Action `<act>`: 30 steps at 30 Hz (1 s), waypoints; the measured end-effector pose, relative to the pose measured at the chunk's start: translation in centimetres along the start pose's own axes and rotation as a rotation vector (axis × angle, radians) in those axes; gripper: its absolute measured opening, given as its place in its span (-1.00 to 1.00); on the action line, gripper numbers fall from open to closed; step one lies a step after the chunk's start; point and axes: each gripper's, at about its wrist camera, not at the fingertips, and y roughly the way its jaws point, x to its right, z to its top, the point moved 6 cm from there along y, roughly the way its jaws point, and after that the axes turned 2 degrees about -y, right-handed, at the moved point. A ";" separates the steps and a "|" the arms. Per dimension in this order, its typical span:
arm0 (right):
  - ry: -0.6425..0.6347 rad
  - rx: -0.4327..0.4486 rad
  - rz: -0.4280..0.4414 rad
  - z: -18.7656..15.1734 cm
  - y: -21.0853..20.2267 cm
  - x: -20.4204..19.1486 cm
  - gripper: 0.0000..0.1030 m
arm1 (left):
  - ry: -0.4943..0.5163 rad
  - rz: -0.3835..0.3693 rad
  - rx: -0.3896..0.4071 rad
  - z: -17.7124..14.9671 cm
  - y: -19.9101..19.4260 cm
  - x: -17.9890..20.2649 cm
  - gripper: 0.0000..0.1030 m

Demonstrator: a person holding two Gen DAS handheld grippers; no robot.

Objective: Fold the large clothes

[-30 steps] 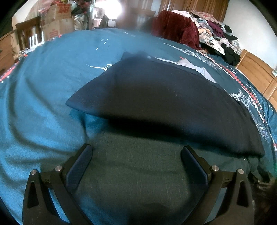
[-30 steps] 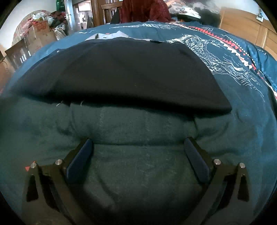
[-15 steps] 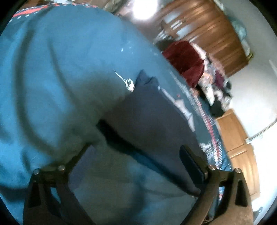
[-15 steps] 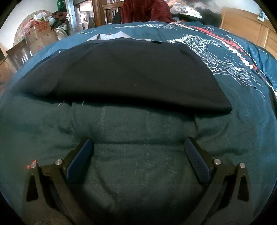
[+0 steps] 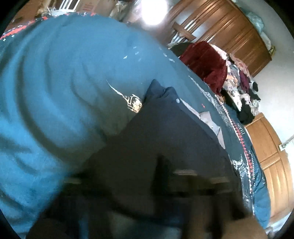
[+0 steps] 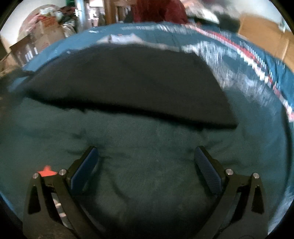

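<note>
Left wrist view, blurred: left gripper (image 5: pixel 161 185) has just been closing, jaws drawn together on the near edge of the dark garment (image 5: pixel 165 132) lying on the teal bedspread (image 5: pixel 55 92); border lettering unreadable. Right wrist view: right gripper (image 6: pixel 146 169) spread wide, empty, garment beyond

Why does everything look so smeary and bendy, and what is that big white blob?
Left wrist view: the gripper is a dark smear from motion blur; the white blob is glare; the fisheye lens bends the bedspread. Right wrist view: the patterned border streaks with blur, while the open gripper stays fairly sharp.
</note>
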 end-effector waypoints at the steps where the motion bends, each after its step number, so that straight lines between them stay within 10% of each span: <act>1: 0.002 0.010 0.031 1.4 -0.8 -0.4 0.99 | 0.009 0.000 0.023 0.1 -0.3 0.2 -0.75; 7: -0.001 0.069 0.308 15.3 -0.1 -5.9 1.00 | 0.386 0.080 0.168 -1.0 -3.1 7.8 -0.87; 11: -0.042 -0.119 0.619 24.3 6.0 -14.2 0.99 | 0.621 0.090 0.192 -3.8 -3.3 13.2 -0.87; 18: -0.172 -0.335 0.619 27.2 13.7 -21.9 0.99 | 0.770 0.071 0.193 -6.5 -2.7 17.3 -0.87; 21: -0.165 -0.323 0.538 26.1 16.2 -20.2 0.78 | 0.853 0.035 0.174 -8.2 -2.0 19.6 -0.87; 24: 0.027 -0.288 0.685 24.4 16.0 -14.9 -0.76 | 0.931 -0.063 0.117 -11.2 -1.5 23.4 -0.87; 30: 0.292 -0.150 0.661 17.3 12.8 1.1 -0.76 | 1.023 -0.338 -0.126 -20.8 1.5 32.3 -0.80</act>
